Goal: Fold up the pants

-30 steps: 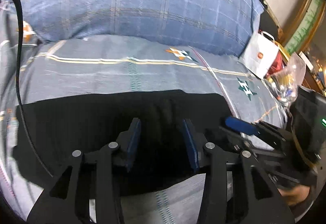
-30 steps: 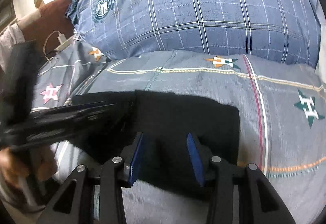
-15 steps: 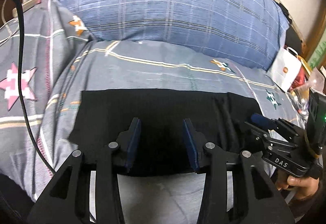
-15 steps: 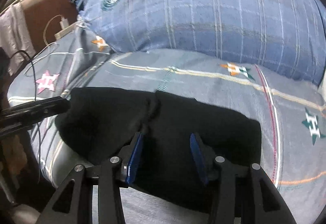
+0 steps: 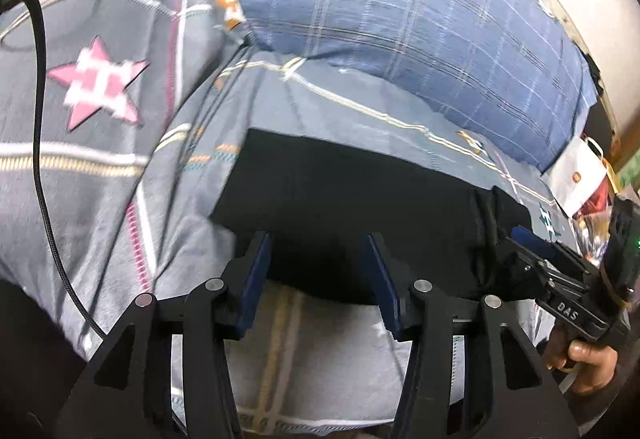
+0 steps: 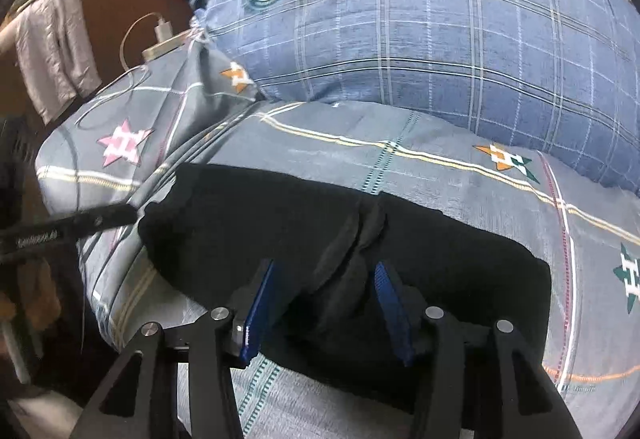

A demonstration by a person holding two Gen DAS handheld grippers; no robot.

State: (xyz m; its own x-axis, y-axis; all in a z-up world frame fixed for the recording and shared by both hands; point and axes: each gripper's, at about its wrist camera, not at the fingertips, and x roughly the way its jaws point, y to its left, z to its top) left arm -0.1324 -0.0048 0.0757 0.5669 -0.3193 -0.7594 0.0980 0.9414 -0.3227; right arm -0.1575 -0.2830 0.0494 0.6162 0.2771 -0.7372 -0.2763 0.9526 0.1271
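Pants (image 5: 360, 215), black and folded into a flat oblong, lie across our grey patterned bedspread (image 5: 100, 143), in front of the blue plaid pillow (image 5: 400, 19). A ridge of bunched cloth runs up the middle of them in the right wrist view, where the fabric overlaps.

Our left gripper (image 5: 318, 279) hangs over the near edge of the pants. Its jaws are opening, about half spread, and its blue pads (image 5: 252, 279) stand clear of the cloth, with only the hem showing in the gap. Our right gripper (image 6: 326, 313) sits over the bunched ridge, jaws about half spread. The fold rises between the pads, but we cannot tell whether they press on it.

In the left wrist view the right gripper reaches in from the right side, a hand (image 5: 588, 359) on its handle. A black cable (image 5: 40, 111) trails down the left. A white bag (image 5: 576, 175) stands beyond the bed's far corner.
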